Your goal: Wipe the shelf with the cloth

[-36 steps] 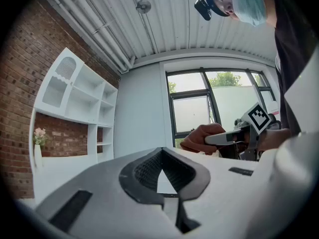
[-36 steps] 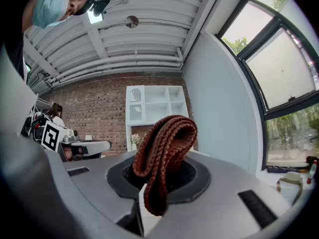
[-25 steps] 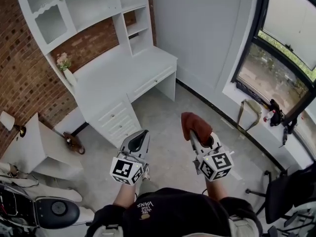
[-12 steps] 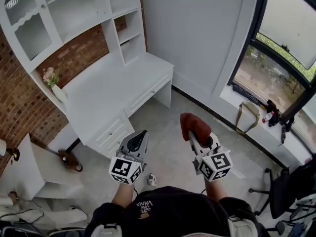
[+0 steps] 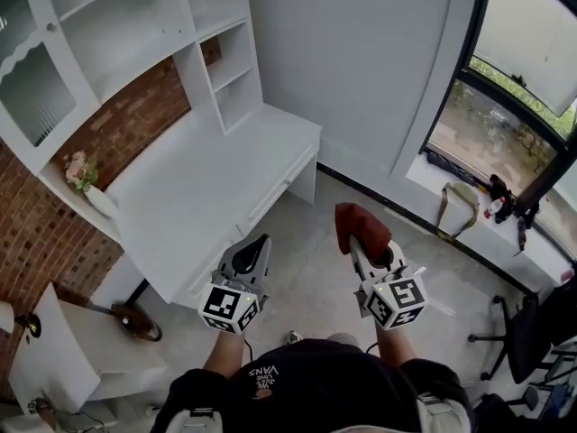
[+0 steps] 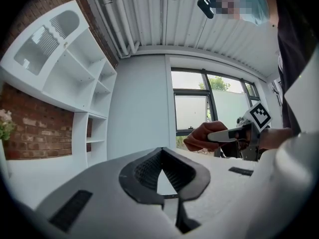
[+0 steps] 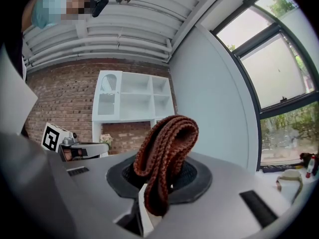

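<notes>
Cloth, rust-brown and knitted, was folded double and clamped between the jaws of the right tool, its loop standing proud of the tips. It was held in the air above the floor, at about one o'clock from the wearer. Left tool was level with the right at eleven o'clock, jaws drawn together with nothing between them. Shelf, white with open compartments, stood against the brick wall at ten to eleven o'clock, above the white table and well apart from both tools, so wiping looked not yet begun. Hazards, as judged: the cloth was gripped only by its lower folds, so dragging it hard along a shelf board could pull it free or bunch it. The vase of flowers at the table's far edge, nine o'clock, could be knocked by a reaching arm or by the idle left tool. The upper compartments sat high, and overreaching might bring a tool's hard body against the board instead of the cloth. Writing: the dark top at six o'clock carried a small white print, upside down to the camera, that read "VANS" with finer lettering too small to read. The marker cubes bore black-and-white squares only, no words. No labels were legible on the shelf, the table, or the items on the window sill at three o'clock.
</notes>
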`<action>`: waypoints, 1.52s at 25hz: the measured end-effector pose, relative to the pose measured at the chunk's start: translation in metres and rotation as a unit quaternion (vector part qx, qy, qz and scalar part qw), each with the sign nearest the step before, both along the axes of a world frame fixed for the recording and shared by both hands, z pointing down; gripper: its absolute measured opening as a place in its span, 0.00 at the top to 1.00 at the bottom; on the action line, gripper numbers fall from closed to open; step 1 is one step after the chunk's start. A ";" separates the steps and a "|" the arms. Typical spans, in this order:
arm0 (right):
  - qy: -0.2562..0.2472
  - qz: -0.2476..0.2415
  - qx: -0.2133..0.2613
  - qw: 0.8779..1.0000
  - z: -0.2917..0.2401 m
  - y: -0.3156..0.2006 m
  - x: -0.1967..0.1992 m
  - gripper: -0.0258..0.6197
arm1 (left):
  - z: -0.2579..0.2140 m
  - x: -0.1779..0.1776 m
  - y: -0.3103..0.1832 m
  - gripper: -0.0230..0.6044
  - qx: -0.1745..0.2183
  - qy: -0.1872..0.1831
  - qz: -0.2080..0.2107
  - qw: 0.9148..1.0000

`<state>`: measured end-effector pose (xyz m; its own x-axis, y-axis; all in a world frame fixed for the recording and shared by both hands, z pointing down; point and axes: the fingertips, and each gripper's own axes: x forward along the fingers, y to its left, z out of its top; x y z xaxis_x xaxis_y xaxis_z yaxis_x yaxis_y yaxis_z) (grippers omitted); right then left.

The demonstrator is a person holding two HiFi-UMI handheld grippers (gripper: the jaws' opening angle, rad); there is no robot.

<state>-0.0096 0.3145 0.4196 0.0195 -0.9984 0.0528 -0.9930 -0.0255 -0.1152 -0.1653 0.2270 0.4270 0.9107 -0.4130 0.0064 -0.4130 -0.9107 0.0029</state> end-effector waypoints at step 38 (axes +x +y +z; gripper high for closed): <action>0.023 -0.155 0.006 0.988 0.001 -0.292 0.187 0.82 | 0.011 0.173 -0.240 0.95 -0.004 0.009 -0.154 0.988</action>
